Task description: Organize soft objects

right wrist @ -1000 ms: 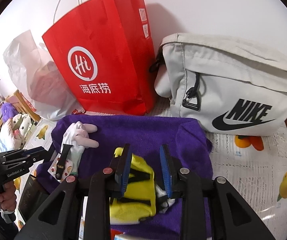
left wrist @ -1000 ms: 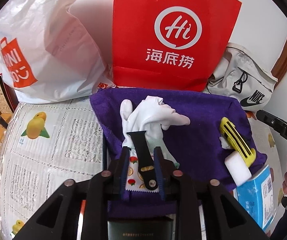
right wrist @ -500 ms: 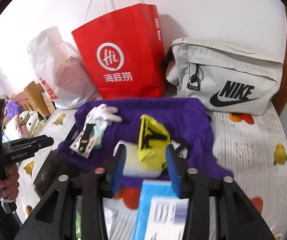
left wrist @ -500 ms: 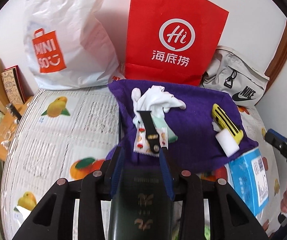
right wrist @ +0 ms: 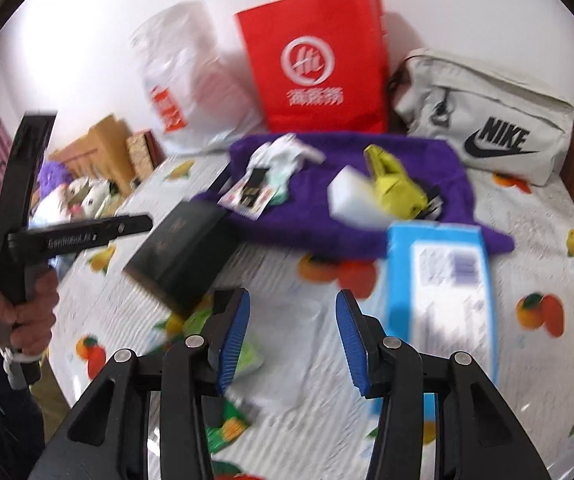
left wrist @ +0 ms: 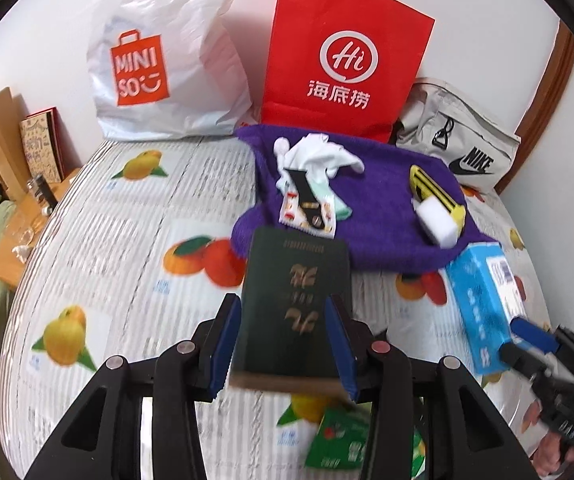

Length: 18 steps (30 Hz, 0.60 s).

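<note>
A purple towel [left wrist: 387,216] lies spread at the back of the table. On it rest a white glove [left wrist: 319,156], a black strap [left wrist: 307,196] on a fruit-print cloth [left wrist: 291,216], a white sponge [left wrist: 437,222] and a yellow fabric piece [left wrist: 435,184]. My left gripper [left wrist: 283,308] hovers short of the towel with its jaws opening. A dark green booklet [left wrist: 295,300] lies on the table below and shows between them, not gripped. My right gripper [right wrist: 291,296] is open over bare tablecloth with nothing between its pads. The towel [right wrist: 427,168] lies well ahead of it.
A white Miniso bag [left wrist: 159,60], a red paper bag [left wrist: 343,52] and a grey Nike bag [left wrist: 459,144] stand along the wall. A blue box [left wrist: 483,296] lies at the towel's right front. A green packet [left wrist: 343,436] sits near the front edge. A hand [right wrist: 19,312] holds the left gripper.
Both grippers have drawn back from the towel with wider jaws. The strap pile and the yellow piece stayed on the towel. The booklet and the blue box have come into view.
</note>
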Available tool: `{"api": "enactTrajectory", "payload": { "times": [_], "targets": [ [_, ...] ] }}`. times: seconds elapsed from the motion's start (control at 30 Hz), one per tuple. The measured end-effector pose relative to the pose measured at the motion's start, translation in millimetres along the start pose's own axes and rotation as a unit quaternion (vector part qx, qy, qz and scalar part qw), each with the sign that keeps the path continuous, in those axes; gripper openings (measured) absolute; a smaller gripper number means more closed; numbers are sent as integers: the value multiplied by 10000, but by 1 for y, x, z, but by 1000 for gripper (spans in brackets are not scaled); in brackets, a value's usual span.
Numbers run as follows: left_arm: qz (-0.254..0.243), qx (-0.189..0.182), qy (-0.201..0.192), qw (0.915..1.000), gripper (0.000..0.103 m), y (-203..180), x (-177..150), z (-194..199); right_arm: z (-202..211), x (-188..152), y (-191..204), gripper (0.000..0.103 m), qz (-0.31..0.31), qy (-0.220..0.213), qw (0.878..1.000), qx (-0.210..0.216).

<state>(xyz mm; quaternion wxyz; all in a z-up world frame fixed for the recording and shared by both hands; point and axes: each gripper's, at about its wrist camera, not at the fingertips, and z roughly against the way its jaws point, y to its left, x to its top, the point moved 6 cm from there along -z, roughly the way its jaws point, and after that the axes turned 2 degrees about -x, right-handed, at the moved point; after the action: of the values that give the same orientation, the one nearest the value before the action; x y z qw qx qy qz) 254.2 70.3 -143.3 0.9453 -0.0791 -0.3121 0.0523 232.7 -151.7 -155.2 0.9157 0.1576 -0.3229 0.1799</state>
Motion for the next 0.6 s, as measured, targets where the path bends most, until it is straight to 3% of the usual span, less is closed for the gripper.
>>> {"api": "enactTrajectory", "payload": {
  "times": [0.2, 0.57, 0.6],
  "targets": [
    [48, 6, -10, 10000, 41, 11, -24, 10, -17, -39, 41, 40, 297, 487, 9982, 185],
    [119, -179, 129, 9997, 41, 30, -60, 17, -52, -59, 59, 40, 751, 1050, 9914, -229],
    [136, -189, 145, 9996, 41, 31, -63, 17, -56, -60, 58, 29, 771, 1097, 9907, -244]
  ]
}}
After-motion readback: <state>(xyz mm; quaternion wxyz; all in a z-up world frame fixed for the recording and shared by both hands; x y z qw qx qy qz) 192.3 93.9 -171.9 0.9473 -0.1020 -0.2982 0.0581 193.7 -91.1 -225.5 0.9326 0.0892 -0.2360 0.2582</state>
